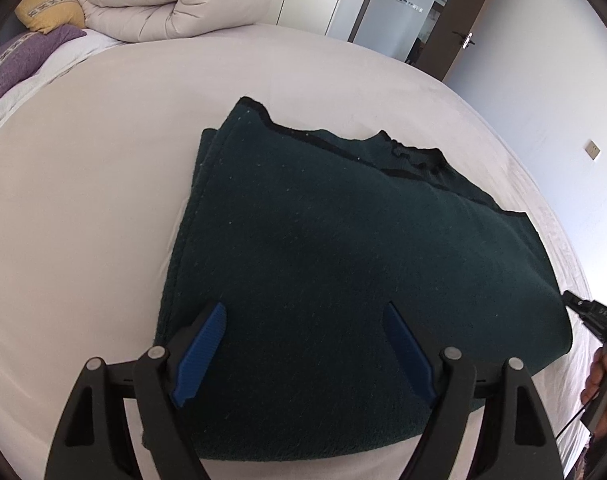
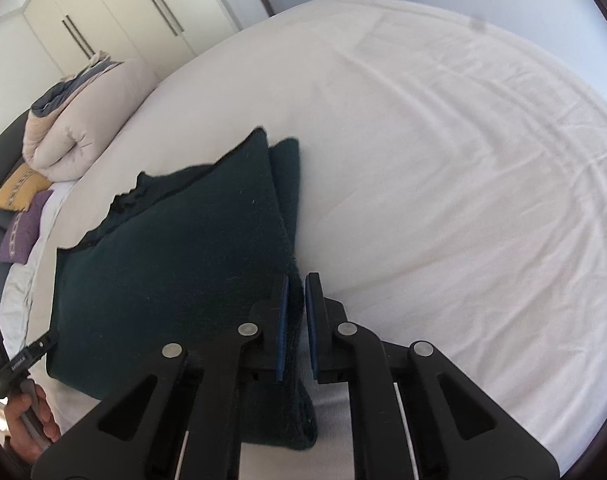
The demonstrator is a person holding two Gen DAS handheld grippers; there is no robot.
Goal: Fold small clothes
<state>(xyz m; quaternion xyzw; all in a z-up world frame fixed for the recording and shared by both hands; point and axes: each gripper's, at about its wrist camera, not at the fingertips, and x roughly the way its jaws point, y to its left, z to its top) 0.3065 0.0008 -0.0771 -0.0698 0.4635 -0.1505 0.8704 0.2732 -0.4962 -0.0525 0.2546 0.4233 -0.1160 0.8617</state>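
In the left wrist view, a dark green knitted garment (image 1: pixel 343 264), folded into a thick rectangle with black trim along its far edge, lies on a white bed sheet (image 1: pixel 103 200) near the middle of the bed. The left gripper (image 1: pixel 307 352) hovers over the near edge of the garment with its two blue-padded fingers spread wide apart, gripping nothing. Beyond the garment, at the far left corner of the bed, sits a rolled beige duvet (image 1: pixel 175 0), with a yellow pillow (image 1: pixel 49 10) and a purple pillow (image 1: pixel 19 60) beside it. To the right of the garment, at the frame's edge, part of the right gripper (image 1: pixel 587 316) and the hand (image 1: pixel 601 392) holding it show. In the right wrist view, the same garment (image 2: pixel 175 264) lies left of centre on the sheet (image 2: pixel 443 160) (which is lightly wrinkled on the open side to the right of the garment). The right gripper (image 2: pixel 297 328) is clamped on the garment's near right edge, the cloth pinched between its blue pads. Past the garment's far left side lie the duvet (image 2: pixel 83 132), the yellow pillow (image 2: pixel 17 190) and the purple pillow (image 2: pixel 21 232). White wardrobe doors (image 2: pixel 115 12) stand behind the bed.
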